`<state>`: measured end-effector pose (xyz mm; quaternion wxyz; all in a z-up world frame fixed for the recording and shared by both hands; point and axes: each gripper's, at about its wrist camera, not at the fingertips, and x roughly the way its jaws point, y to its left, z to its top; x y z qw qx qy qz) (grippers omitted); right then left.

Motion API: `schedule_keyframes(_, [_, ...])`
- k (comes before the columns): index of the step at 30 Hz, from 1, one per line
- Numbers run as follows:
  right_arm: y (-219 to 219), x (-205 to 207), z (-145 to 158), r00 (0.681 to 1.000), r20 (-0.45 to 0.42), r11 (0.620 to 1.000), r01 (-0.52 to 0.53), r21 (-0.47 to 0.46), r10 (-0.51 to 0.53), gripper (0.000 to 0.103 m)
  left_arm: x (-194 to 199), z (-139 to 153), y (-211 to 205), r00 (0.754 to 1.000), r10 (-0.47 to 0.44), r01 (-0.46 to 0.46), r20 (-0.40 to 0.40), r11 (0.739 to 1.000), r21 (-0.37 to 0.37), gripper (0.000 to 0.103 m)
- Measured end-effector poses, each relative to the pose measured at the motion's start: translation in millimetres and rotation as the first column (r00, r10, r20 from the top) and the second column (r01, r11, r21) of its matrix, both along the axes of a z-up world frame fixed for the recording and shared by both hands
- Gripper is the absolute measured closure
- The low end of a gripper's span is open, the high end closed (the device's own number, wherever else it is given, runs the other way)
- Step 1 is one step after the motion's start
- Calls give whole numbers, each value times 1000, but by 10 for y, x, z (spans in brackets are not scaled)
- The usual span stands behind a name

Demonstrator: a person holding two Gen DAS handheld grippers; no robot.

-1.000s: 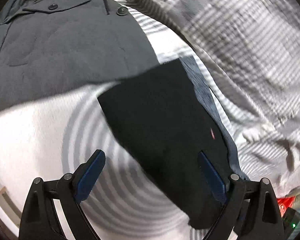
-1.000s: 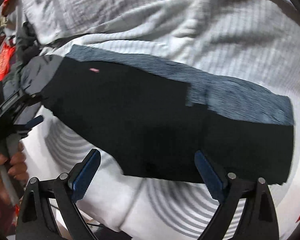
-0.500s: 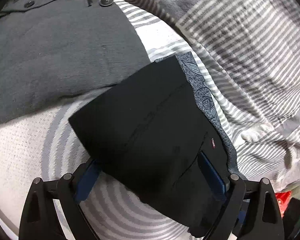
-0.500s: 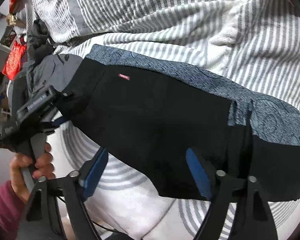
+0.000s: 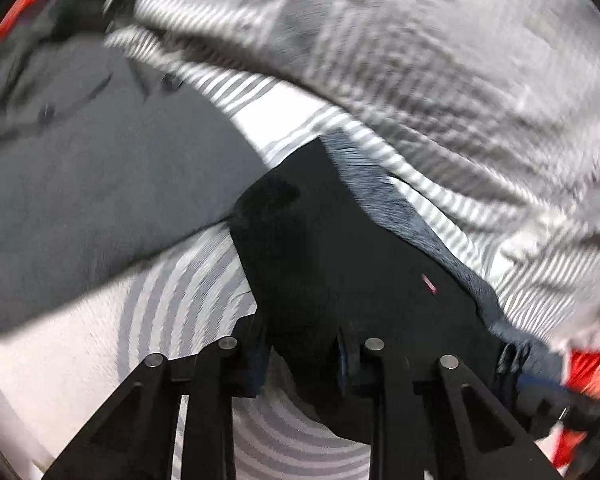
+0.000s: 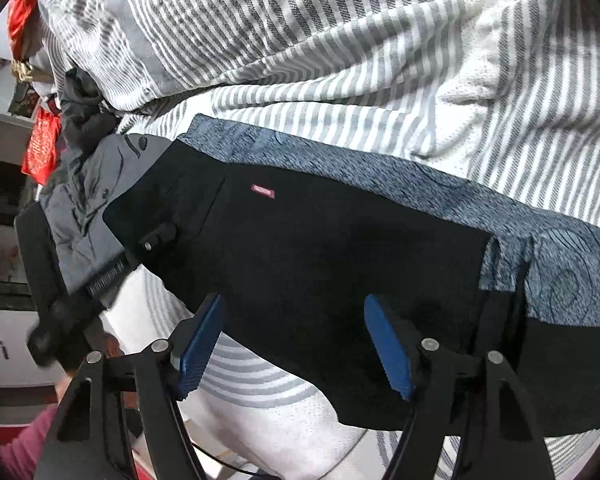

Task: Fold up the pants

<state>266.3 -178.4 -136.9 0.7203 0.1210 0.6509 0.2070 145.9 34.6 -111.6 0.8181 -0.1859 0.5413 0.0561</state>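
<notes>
While the black folded pants with a blue-grey patterned lining strip (image 6: pixel 320 264) lay flat on the white bedsheet printed with grey concentric rings (image 6: pixel 260 384), both tools were at their near edge. A small red label (image 6: pixel 263 191) showed on the upper layer. The left gripper (image 5: pixel 302 354) was closing; its pads looked pinched on a bunched corner of the black cloth, though that view was blurred by motion. Seen from the right wrist, the same tool (image 6: pixel 156 240) sat at the left end of the pants, with cloth gathered at its tip. The right gripper (image 6: pixel 296 344) was also closing, jaws fairly wide, blue pads (image 6: pixel 388 344) straddling the near hem; the right pad overlapped the cloth, the left stood over bare sheet, nothing pressed. A grey buttoned garment (image 5: pixel 100 184) lay just beside the pants' left end. A grey-and-white striped blanket (image 6: pixel 320 40) was rumpled along the far side. A pink sleeve (image 6: pixel 24 444) showed at lower left.
</notes>
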Motion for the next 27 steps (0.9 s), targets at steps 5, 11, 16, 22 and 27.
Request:
schedule_keyframes(5, [109, 333, 95, 999, -48, 994, -13, 108, 18, 27, -29, 154, -319, 990, -134, 127, 33, 978, 165, 76])
schedule_keyframes(11, [523, 739, 105, 988, -131, 965, -39, 260, 76, 27, -62, 220, -612, 965, -256, 232, 52, 930, 284, 76])
schedule_keyframes(16, [1038, 913, -65, 963, -187, 946, -133, 296, 193, 27, -75, 238, -680, 951, -303, 270, 56, 907, 322, 76])
schedule_keyframes(22, [1464, 997, -310, 925, -247, 935, -218, 280, 290, 61, -51, 214, -671, 946, -320, 287, 47, 899, 330, 76])
schedule_keyframes(27, [1375, 976, -278, 935, -235, 936, -190, 296, 264, 88, -98, 229, -676, 945, -323, 289, 55, 900, 327, 76])
